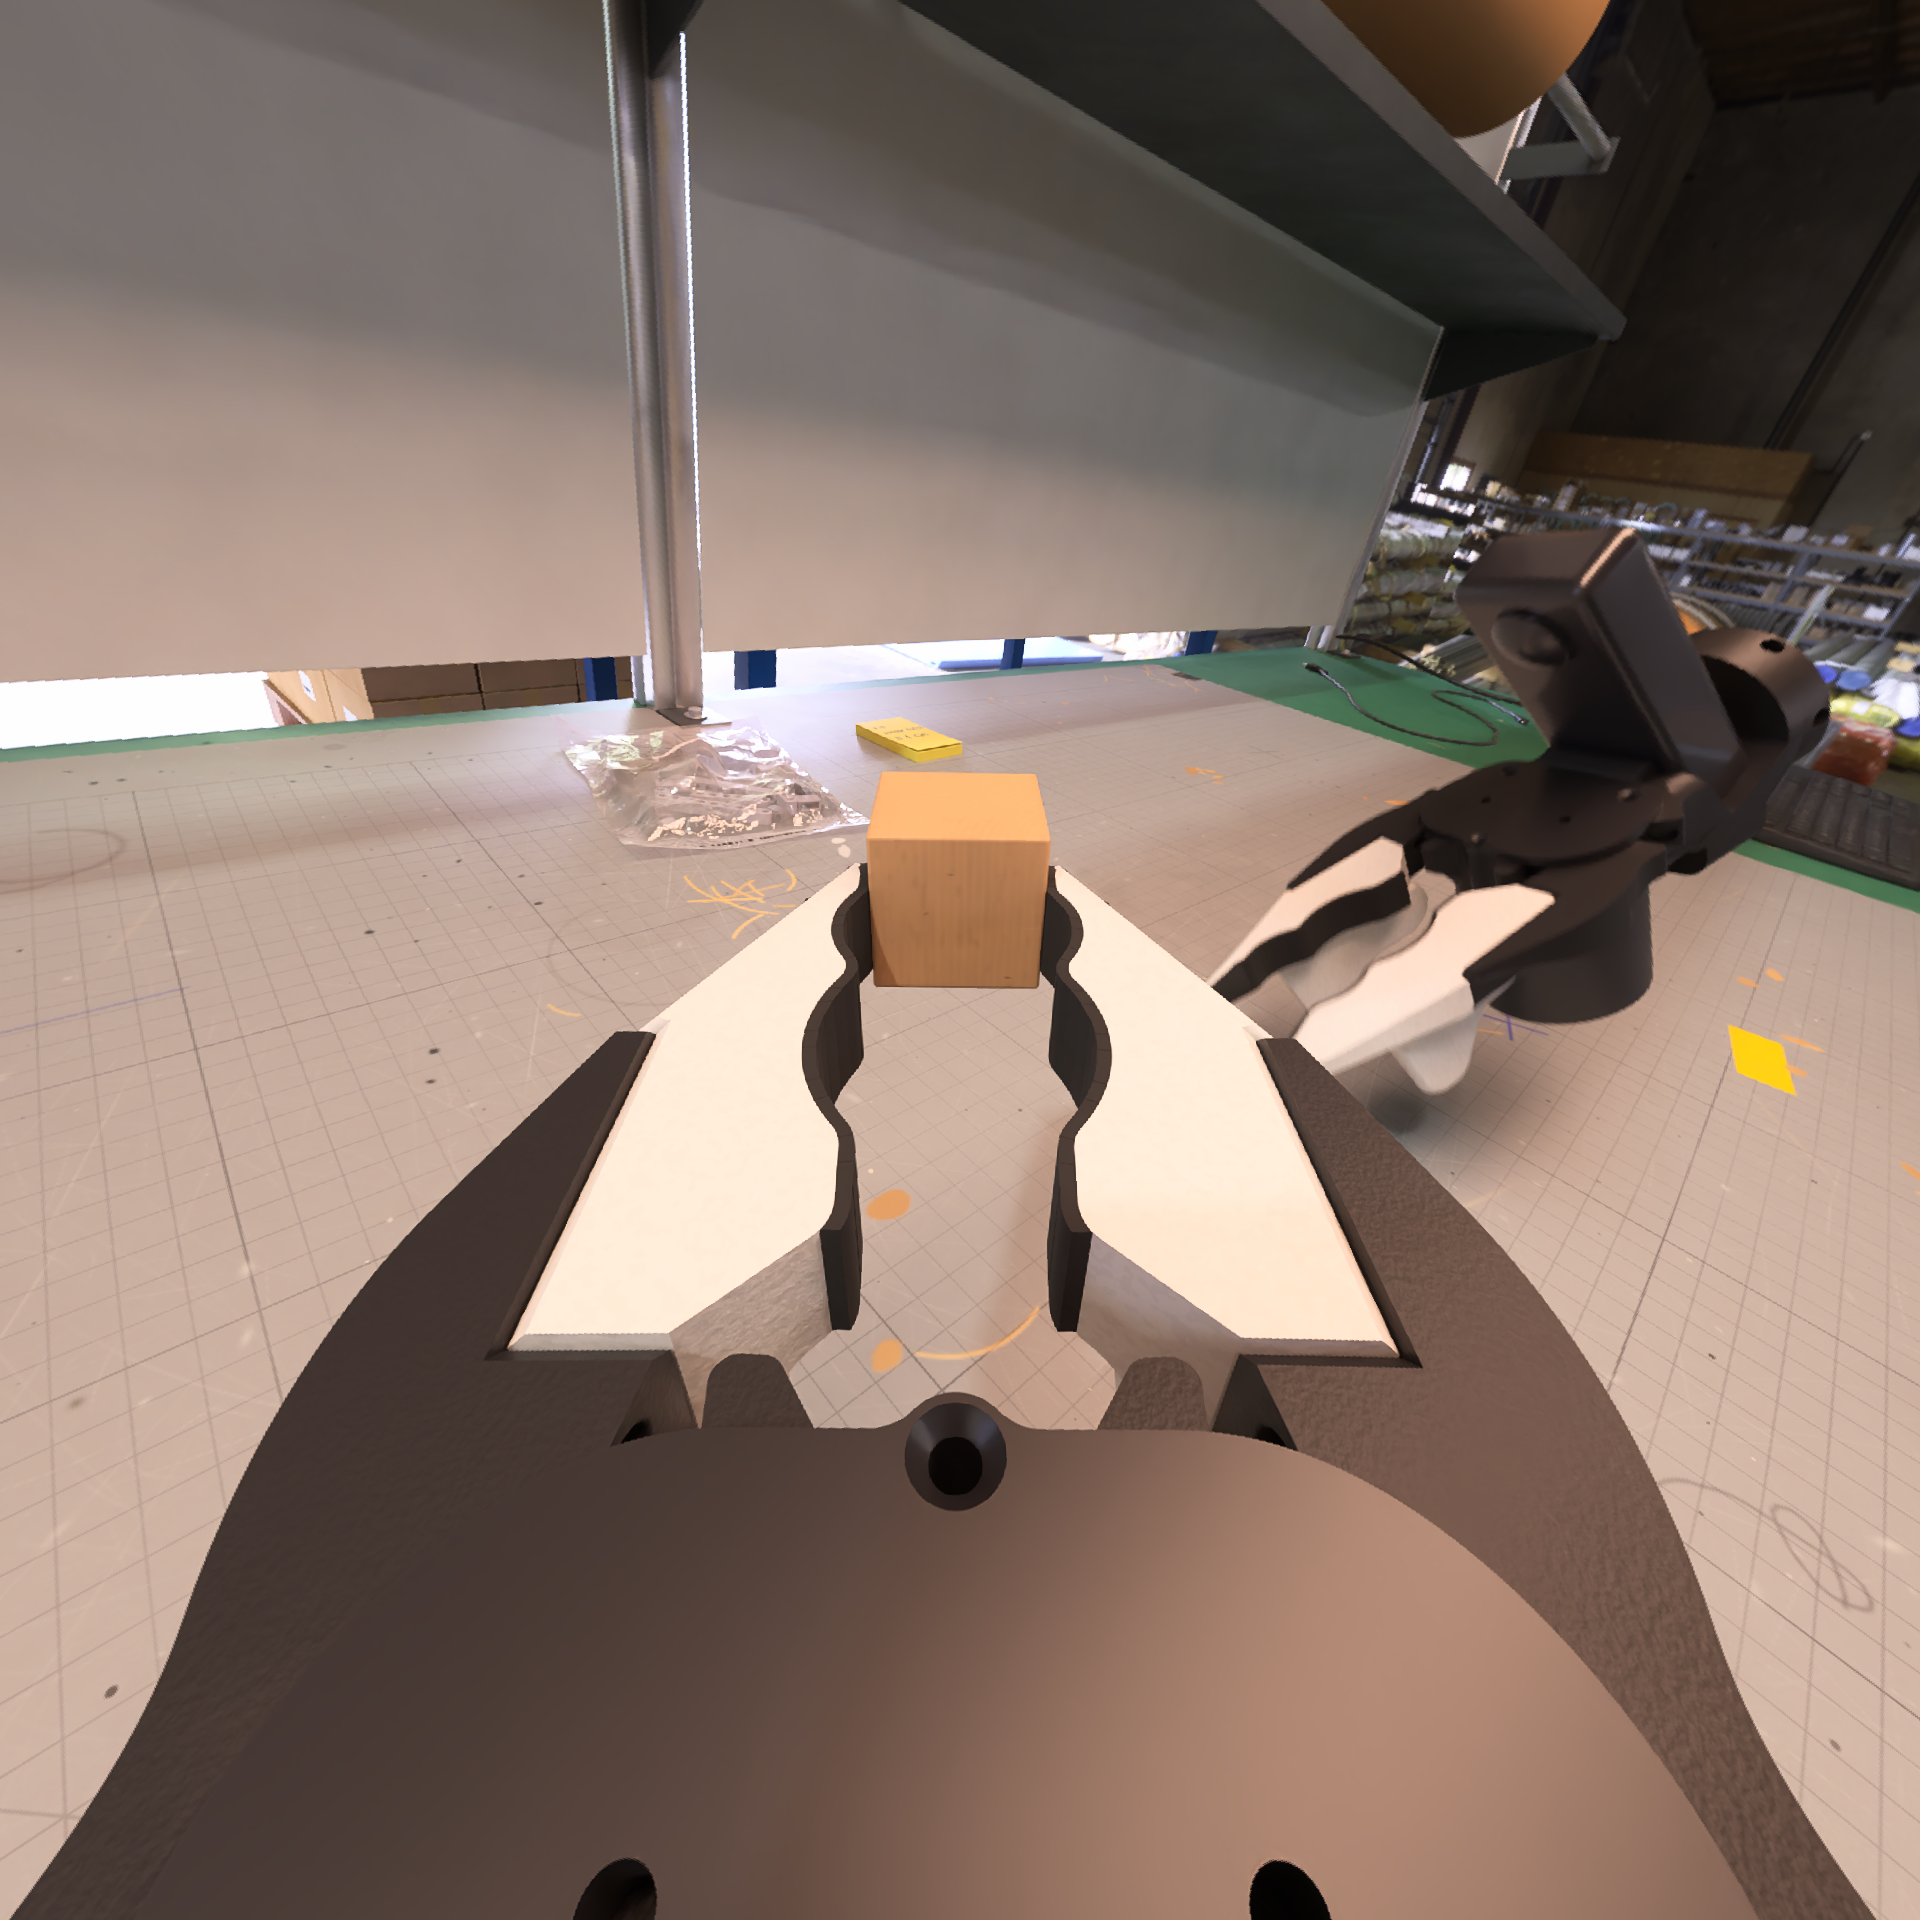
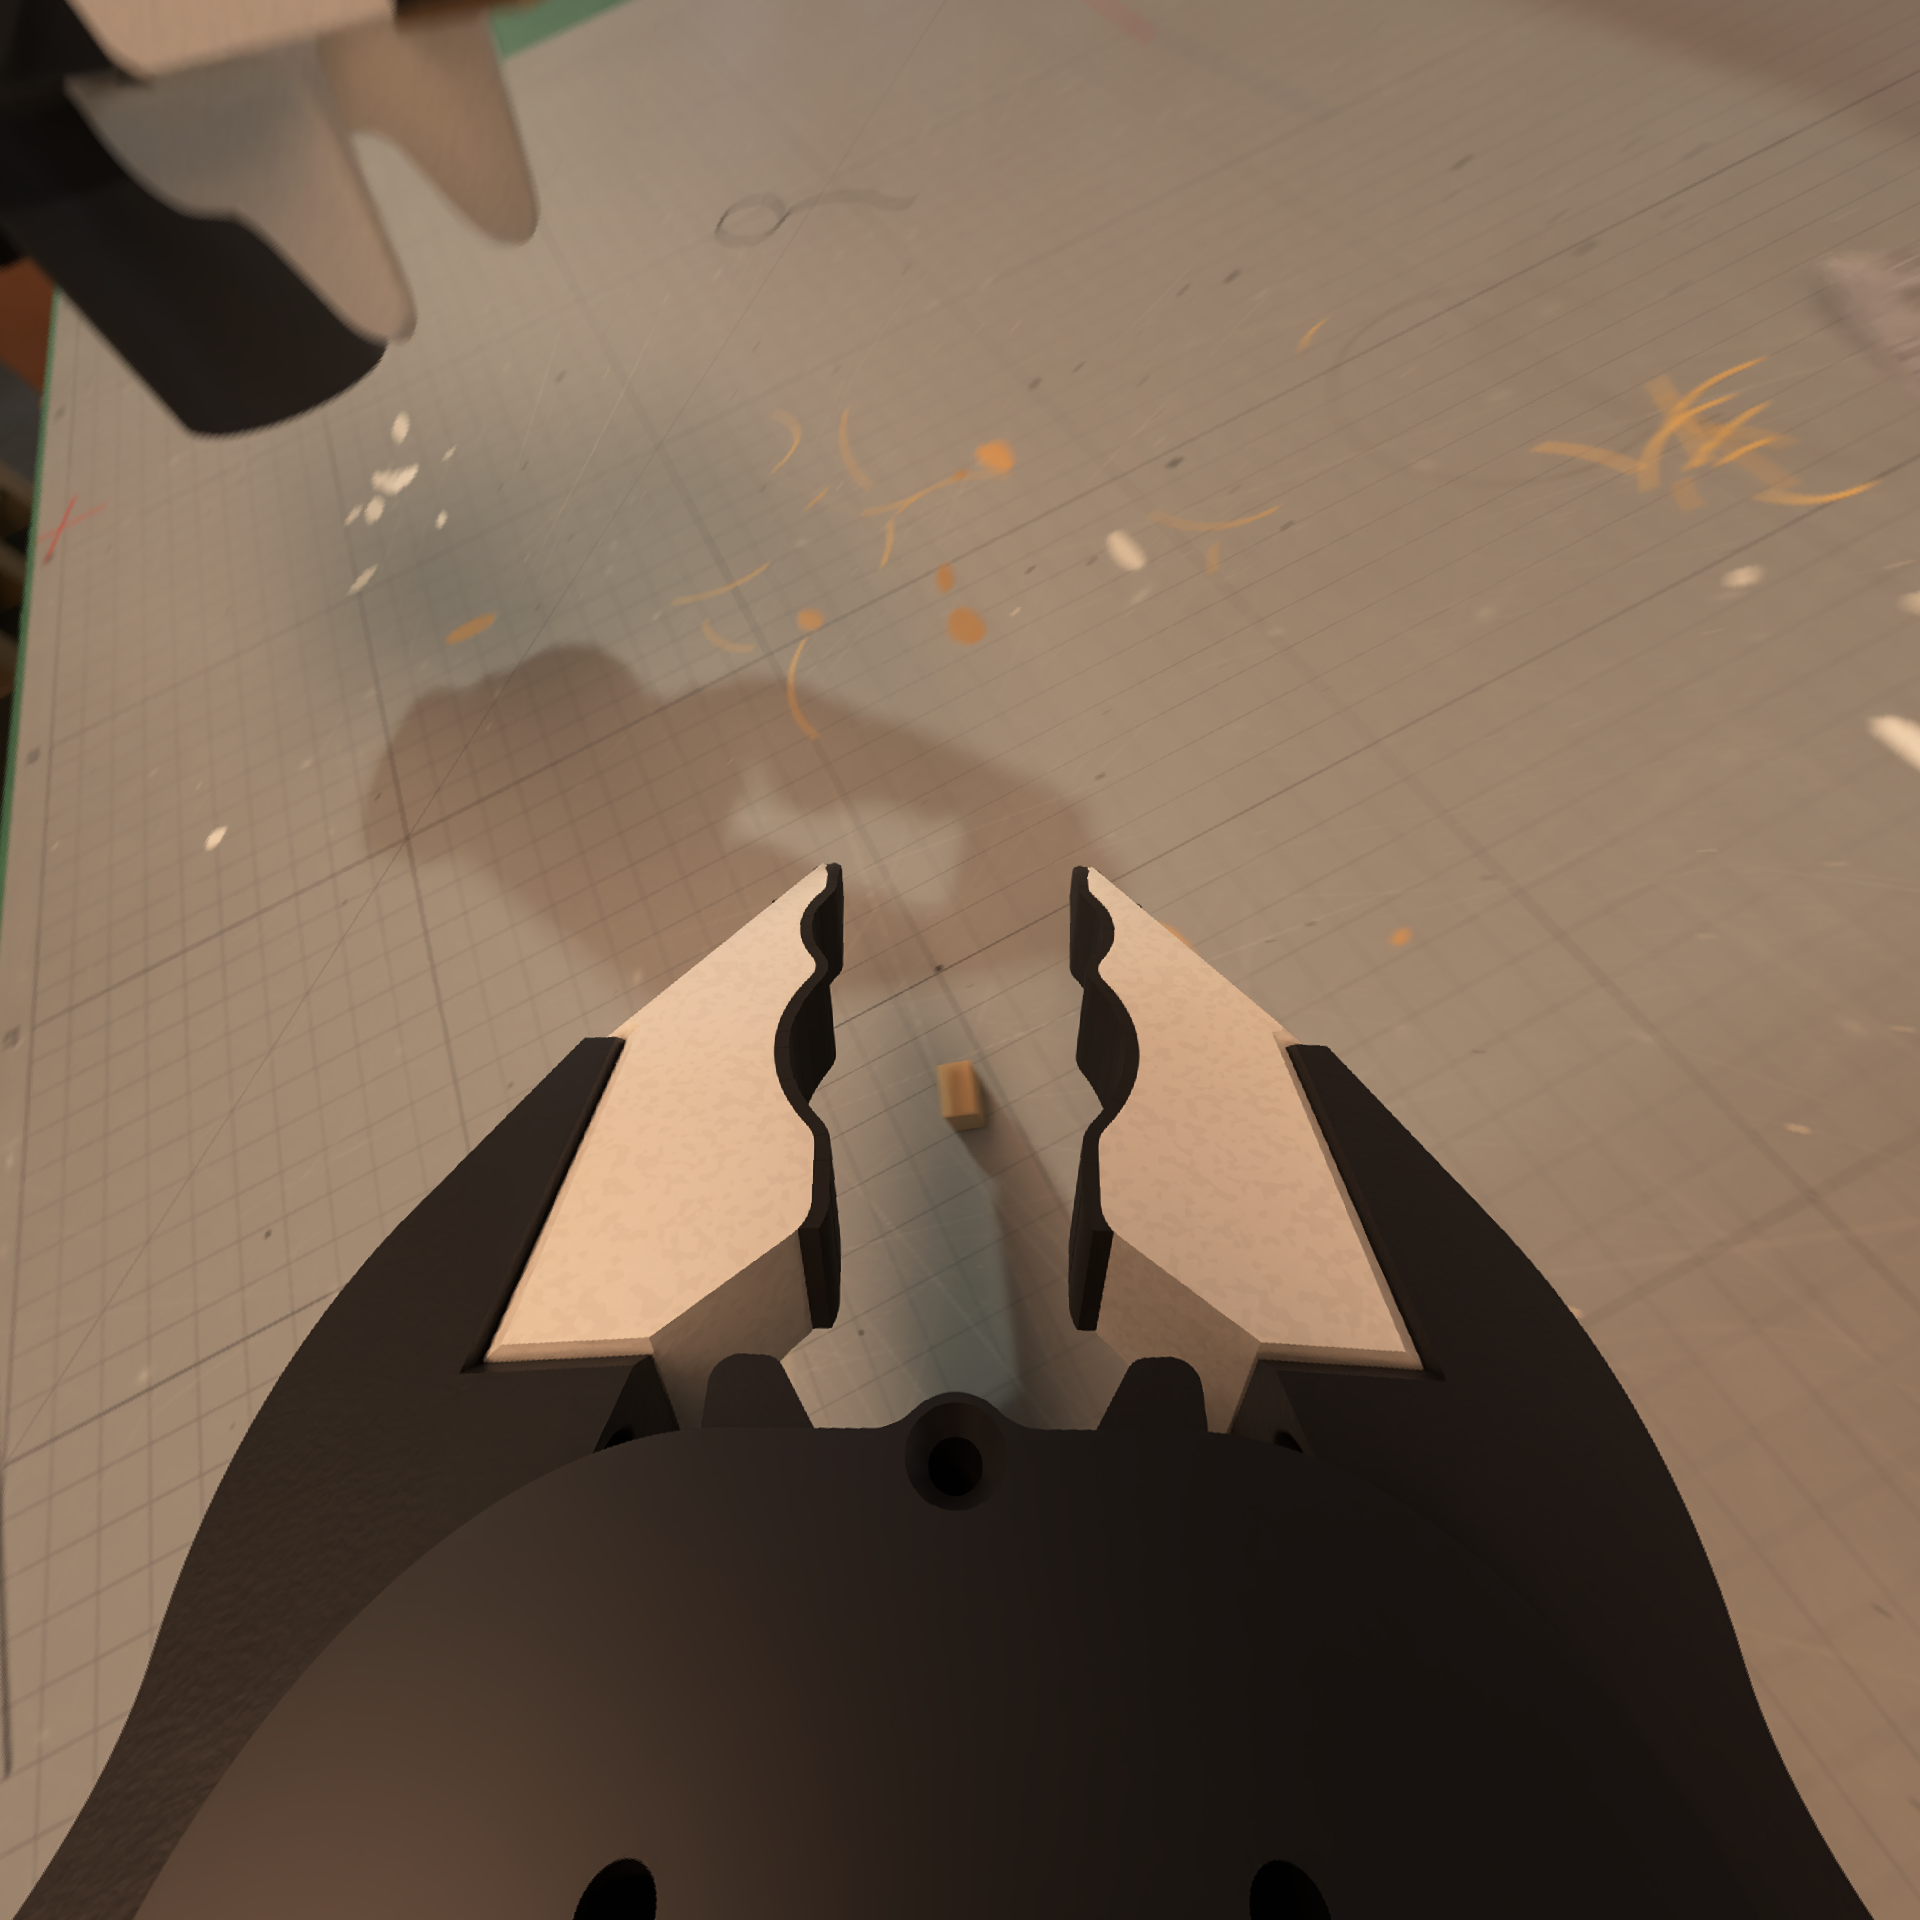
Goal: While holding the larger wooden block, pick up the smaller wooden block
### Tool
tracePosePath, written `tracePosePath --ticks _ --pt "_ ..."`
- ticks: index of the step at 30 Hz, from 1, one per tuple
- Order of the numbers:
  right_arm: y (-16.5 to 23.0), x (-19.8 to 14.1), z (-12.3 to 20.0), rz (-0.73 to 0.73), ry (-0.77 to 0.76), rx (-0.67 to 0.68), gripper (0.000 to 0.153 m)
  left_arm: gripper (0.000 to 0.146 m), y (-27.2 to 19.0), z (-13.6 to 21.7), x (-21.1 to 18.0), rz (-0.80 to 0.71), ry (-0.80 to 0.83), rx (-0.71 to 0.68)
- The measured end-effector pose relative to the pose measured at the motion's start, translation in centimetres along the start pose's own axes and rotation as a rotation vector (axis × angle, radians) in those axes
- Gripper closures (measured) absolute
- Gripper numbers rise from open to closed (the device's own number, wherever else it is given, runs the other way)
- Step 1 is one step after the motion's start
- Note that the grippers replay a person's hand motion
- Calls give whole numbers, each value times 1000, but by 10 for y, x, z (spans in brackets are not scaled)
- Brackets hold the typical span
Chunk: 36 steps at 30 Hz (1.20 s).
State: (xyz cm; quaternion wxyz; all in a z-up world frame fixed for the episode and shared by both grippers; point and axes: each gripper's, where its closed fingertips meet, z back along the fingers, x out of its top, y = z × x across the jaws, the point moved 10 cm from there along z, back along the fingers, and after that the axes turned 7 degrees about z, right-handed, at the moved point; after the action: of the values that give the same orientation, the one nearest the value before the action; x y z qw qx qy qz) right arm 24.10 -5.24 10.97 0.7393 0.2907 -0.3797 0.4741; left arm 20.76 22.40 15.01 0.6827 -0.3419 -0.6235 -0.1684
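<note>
My left gripper (image 1: 956,904) is shut on the larger wooden block (image 1: 956,883), a light brown cube pinched between its fingertips and held above the mat. My right gripper (image 2: 956,883) is open and empty, pointing down at the mat. The smaller wooden block (image 2: 961,1093), a tiny tan piece, lies on the mat below, seen between the right gripper's two fingers, nearer their base than their tips. The right gripper also shows in the left wrist view (image 1: 1340,1029) at the right, tilted down toward the mat. The left gripper's fingers (image 2: 353,208) show in the top left of the right wrist view.
A grey gridded cutting mat (image 1: 312,1091) with orange marks covers the table. A crumpled clear plastic bag (image 1: 707,784) and a flat yellow item (image 1: 909,740) lie at the back. A metal post (image 1: 660,416) holds a shelf overhead. A black cable (image 1: 1423,717) lies far right.
</note>
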Motion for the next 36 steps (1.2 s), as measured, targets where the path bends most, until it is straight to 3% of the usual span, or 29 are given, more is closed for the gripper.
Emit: tracePosePath --ticks 3,9,11,15,20,25,28,31,33,36 --pt "10 -3 -9 82 37 46 106 115 9 2 0 13 -10 9" --pt "16 -8 -27 365 215 -137 105 115 20 3 -1 11 -5 5" --pt "14 -8 -32 353 229 -149 107 115 20 2 -1 -11 8 22" --pt "6 -11 -28 330 294 -181 135 115 17 0 -3 -34 20 19" --pt "-11 -26 10 281 414 -274 140 115 15 -2 -5 -33 35 7" --pt "-8 -42 51 155 500 -130 139 115 11 -6 -7 -51 61 -2" --pt "-4 -32 72 148 444 -85 132 115 8 -9 -9 -66 76 -11" --pt "7 -4 82 197 225 -73 126 115 5 -11 -10 -74 87 -21" --pt "18 5 68 268 144 -68 126 115 4 -13 -11 -79 92 -25" --pt "27 -6 29 350 206 -81 127 115 2 -14 -12 -77 96 -35"
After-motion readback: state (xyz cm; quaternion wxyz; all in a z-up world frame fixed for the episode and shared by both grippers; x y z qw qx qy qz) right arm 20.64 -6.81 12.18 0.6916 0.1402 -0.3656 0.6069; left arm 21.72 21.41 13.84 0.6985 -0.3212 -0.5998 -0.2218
